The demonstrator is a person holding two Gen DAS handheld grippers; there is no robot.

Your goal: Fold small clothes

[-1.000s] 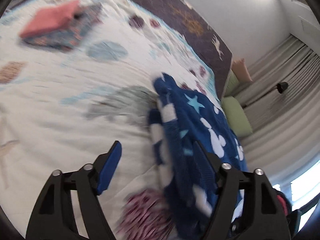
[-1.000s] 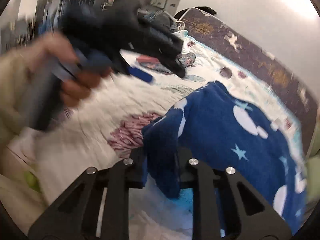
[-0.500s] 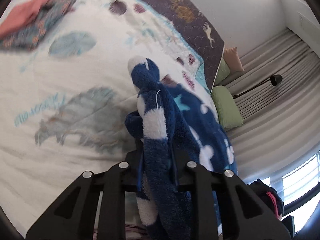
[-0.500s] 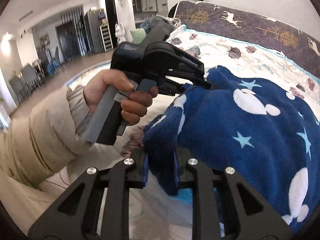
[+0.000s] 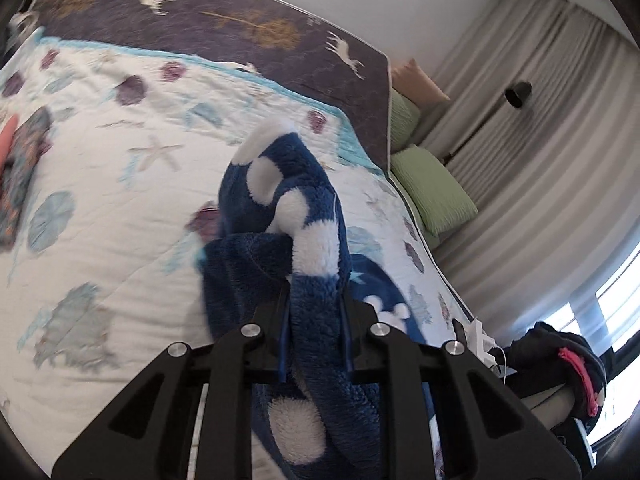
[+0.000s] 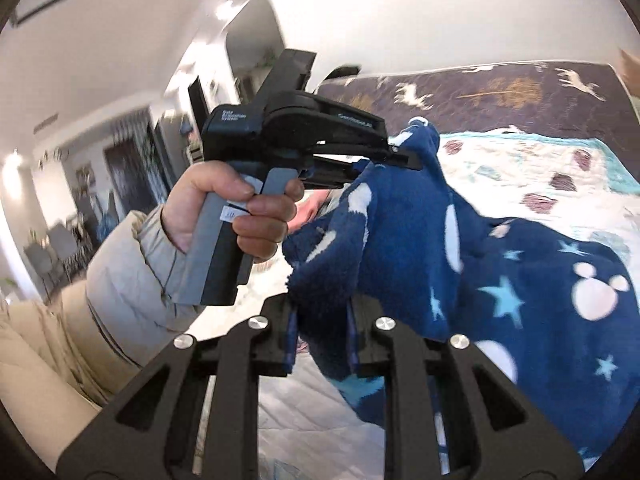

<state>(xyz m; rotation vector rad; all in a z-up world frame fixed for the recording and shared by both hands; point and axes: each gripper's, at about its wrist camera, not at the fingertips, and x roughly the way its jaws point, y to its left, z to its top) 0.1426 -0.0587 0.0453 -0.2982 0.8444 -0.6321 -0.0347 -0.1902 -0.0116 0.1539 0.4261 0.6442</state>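
The left gripper (image 5: 314,336) pinches a thick fold of blue fleece (image 5: 304,240), its jaws pressed onto the fabric. The right gripper (image 6: 322,340) clamps another edge of the fleece (image 6: 500,272), which hangs lifted between them, trailing to 4 o'clock onto the bed (image 5: 120,208). A left hand (image 6: 240,208) grips the other tool's handle at 10 o'clock. Green pillows (image 5: 432,192) lie at 2 o'clock.
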